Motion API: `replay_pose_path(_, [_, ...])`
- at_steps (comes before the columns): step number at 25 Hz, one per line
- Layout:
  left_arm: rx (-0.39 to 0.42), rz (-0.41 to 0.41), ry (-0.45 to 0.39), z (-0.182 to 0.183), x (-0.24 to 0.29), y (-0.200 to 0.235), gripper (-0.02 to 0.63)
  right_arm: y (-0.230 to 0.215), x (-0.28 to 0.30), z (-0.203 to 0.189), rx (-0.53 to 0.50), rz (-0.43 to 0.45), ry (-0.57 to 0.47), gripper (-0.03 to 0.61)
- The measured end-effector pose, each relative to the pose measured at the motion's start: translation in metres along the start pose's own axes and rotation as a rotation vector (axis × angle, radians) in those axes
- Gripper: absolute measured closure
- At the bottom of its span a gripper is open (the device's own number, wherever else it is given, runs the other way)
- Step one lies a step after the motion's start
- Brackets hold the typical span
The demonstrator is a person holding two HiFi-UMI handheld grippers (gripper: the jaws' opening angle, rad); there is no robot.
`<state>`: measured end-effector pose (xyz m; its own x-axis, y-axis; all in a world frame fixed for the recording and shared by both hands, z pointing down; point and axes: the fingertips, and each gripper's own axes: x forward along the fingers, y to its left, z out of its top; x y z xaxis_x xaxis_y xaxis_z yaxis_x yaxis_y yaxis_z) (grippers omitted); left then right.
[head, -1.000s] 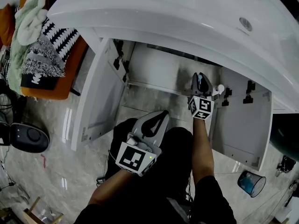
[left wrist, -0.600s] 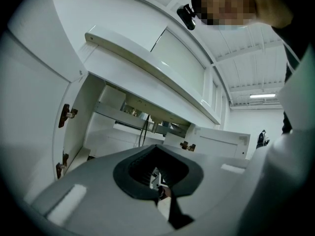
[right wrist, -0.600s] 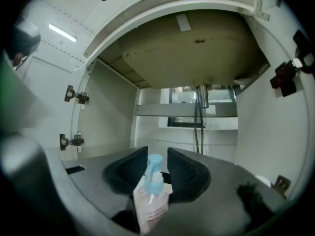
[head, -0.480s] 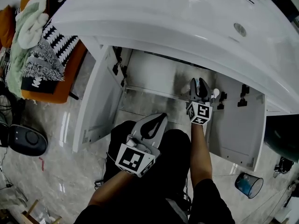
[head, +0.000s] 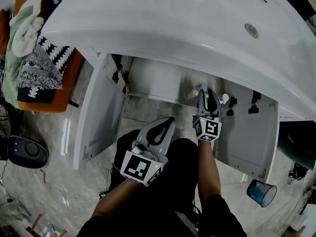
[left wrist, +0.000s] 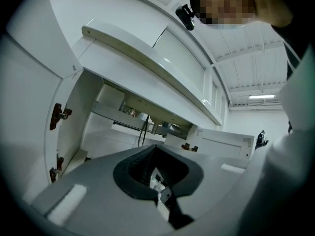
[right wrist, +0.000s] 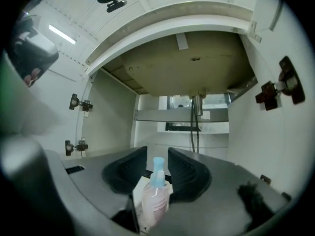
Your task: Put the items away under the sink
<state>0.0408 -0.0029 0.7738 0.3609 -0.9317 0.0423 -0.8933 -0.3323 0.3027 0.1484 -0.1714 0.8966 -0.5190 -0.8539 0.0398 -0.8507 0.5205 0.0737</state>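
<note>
At far L, a heap of cloths [head: 34, 48] (green, black-and-white, orange) lies beside the sink [head: 163, 19]. Lower in head view, a round black gadget [head: 27, 152] sits on the marble-look floor [head: 59, 196].

Next is the cab [head: 158, 80] under the sink, w/ both doors swung out. The L door [head: 101, 112] has dark hinges [head: 118, 75] at its inner edge.

L tongs [head: 169, 122] hover level in front of the cab, above the person's dark-clad legs. Tips are together: closed, w/ nothing btw them.

R tongs [head: 209, 94] reach into the R half of the cab, also level. Their jaws stand apart and have just been opening.

The bottle [right wrist: 156, 195] has pinkish liquid and a pale blue top. In R gripper view it stands upright btw the jaws, and the pads look clear of it. Its base is hidden by the tongs. In head view its blue top peeks out just L of the R tongs' tips, inside the cab.

Behind it a pipe [right wrist: 197, 109] drops from the sink's underside at the back of the cab.

The R door [head: 247, 137] hangs open. At far R a blue bin [head: 261, 192] stands on the floor, well apart from the cab.
</note>
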Motion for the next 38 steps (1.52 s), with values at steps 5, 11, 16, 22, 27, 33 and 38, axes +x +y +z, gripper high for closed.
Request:
replay_pose_path(5, [0.001,-0.003,0.012,-0.004,0.008,0.003,0.609,0.0,-0.022,0.012,0.056,-0.052,0.008,0.524])
replay_pose_path(11, [-0.015,-0.001,0.043,-0.004,0.018,0.003,0.609,0.005,-0.034,0.024,0.116,-0.035,0.065,0.563])
replay_pose_path(16, [-0.029,0.017,0.088,0.011,0.023,-0.003,0.609,0.005,-0.041,0.036,0.175,-0.027,0.144,0.563])
replay_pose_path(22, [-0.057,0.039,0.159,0.052,0.018,-0.024,0.609,0.014,-0.064,0.065,0.218,-0.023,0.249,0.563])
replay_pose_path(27, [-0.103,0.059,0.216,0.09,0.004,-0.045,0.609,0.016,-0.091,0.106,0.25,-0.046,0.31,0.563])
replay_pose_path(33, [-0.092,0.067,0.294,0.148,-0.02,-0.073,0.609,0.017,-0.127,0.182,0.261,-0.053,0.369,0.563])
replay_pose_path(38, [-0.078,0.041,0.323,0.201,-0.038,-0.109,0.609,0.008,-0.158,0.249,0.268,-0.068,0.397,0.563])
